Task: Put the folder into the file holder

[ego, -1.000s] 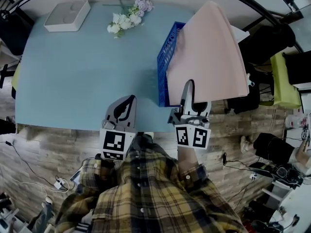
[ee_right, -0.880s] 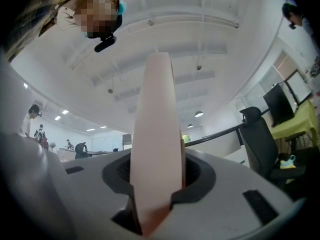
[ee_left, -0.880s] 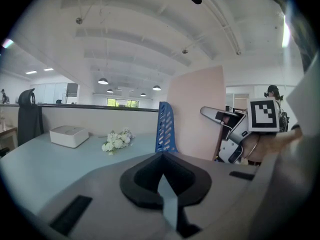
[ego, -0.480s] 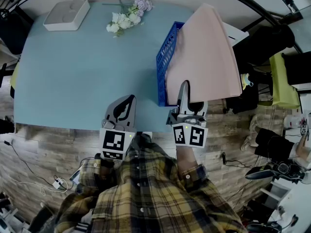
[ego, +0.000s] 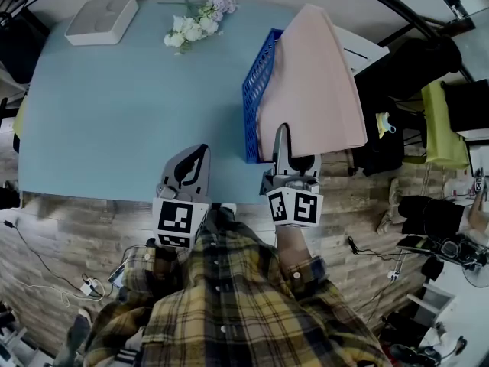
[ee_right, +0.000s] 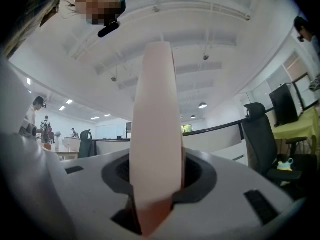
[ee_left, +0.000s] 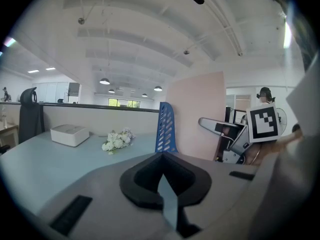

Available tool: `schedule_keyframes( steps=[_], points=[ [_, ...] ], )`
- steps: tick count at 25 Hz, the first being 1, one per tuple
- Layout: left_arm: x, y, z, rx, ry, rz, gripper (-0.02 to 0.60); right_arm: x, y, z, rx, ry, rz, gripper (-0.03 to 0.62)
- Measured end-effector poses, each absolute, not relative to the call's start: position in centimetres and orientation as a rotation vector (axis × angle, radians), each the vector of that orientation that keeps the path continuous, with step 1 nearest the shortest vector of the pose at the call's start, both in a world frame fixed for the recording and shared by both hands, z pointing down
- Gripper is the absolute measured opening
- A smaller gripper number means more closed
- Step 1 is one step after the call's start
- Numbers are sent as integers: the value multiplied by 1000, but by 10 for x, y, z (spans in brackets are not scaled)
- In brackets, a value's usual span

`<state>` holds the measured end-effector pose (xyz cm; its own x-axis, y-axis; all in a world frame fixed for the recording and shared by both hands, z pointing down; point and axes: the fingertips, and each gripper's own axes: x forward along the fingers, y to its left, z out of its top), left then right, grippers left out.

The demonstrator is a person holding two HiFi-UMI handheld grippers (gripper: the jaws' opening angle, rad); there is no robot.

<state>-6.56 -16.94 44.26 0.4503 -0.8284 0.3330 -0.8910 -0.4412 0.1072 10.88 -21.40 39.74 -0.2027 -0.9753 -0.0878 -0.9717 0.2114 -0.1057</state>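
Observation:
A large pale pink folder [ego: 313, 82] stands tilted over the right side of the blue mesh file holder [ego: 258, 90] at the table's right edge. My right gripper [ego: 284, 132] is shut on the folder's near lower edge; in the right gripper view the folder [ee_right: 155, 134] rises straight up between the pads. My left gripper [ego: 200, 155] hovers over the table's front edge, shut and holding nothing. The left gripper view shows the file holder [ee_left: 165, 126], the folder [ee_left: 197, 116] behind it and the right gripper [ee_left: 220, 126] at the right. The holder's inside is hidden by the folder.
On the light blue table [ego: 114, 105] a white box [ego: 102, 19] sits at the far left and a bunch of white flowers [ego: 197, 25] at the far middle. Dark office chairs and a yellow-green seat [ego: 447, 125] stand right of the table.
The right gripper and the pink folder have shifted a little to the left, so the folder covers more of the blue file holder. The left gripper has stayed put.

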Motion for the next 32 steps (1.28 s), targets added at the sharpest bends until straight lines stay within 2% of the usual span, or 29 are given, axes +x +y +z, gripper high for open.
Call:
schedule_keyframes(
  steps=[17, 32],
  points=[
    [-60, -164, 450, 2414, -1486, 371, -8, 105, -217, 443, -1913, 2513, -276, 166],
    [-61, -157, 449, 2408, -1501, 367, -8, 99, -217, 462, -1914, 2603, -314, 190]
  ],
)
